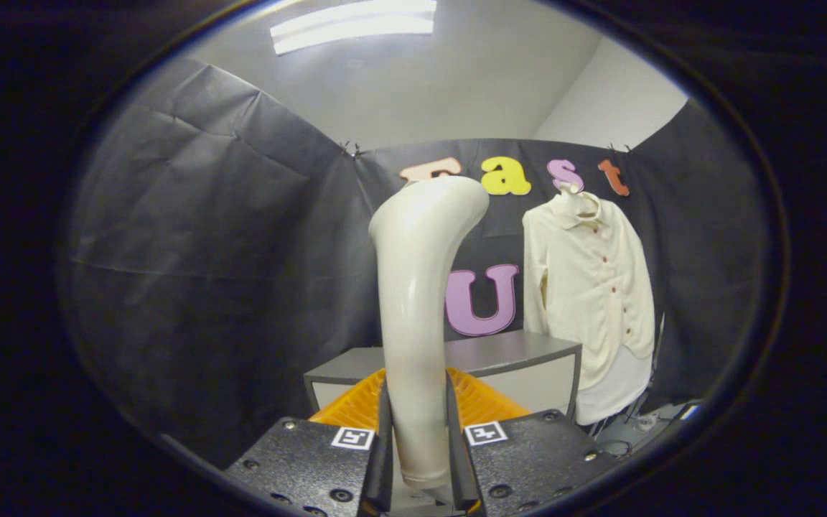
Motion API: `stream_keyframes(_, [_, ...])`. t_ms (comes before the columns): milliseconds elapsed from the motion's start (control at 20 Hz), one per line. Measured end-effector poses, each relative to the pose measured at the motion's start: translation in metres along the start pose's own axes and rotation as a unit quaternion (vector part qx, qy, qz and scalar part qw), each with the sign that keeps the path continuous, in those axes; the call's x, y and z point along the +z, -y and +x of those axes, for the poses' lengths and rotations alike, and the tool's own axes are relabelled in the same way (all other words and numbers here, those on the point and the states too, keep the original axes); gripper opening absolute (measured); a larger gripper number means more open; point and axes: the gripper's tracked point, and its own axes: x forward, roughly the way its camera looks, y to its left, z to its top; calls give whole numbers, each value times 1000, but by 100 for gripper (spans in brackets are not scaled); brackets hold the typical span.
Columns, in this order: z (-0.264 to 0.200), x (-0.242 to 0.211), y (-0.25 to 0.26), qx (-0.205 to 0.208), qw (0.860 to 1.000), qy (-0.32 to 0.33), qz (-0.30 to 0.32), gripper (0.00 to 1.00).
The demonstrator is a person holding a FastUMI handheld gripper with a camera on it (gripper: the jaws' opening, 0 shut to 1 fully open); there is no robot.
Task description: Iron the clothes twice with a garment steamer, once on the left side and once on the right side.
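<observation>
Gripper view: the claw (pixel 419 459) is closed tight on the handle of the white steamer (pixel 417 301), one finger pressing each side, and the steamer stands upright with its head bent toward the shirt. The cream shirt (pixel 589 287) hangs well beyond the steamer, against the booth wall. A grey table (pixel 507 355) sits behind the steamer, beside the shirt.
</observation>
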Motion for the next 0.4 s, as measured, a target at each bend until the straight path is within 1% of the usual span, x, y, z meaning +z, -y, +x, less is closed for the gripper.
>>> stream_keyframes(100, [-1,-2,6,-12,1000,-3,-3,31])
stream_keyframes(250, [-3,-7,2,-8,1000,-19,1,31])
stream_keyframes(400, [-7,-2,3,-13,1000,-12,-2,31])
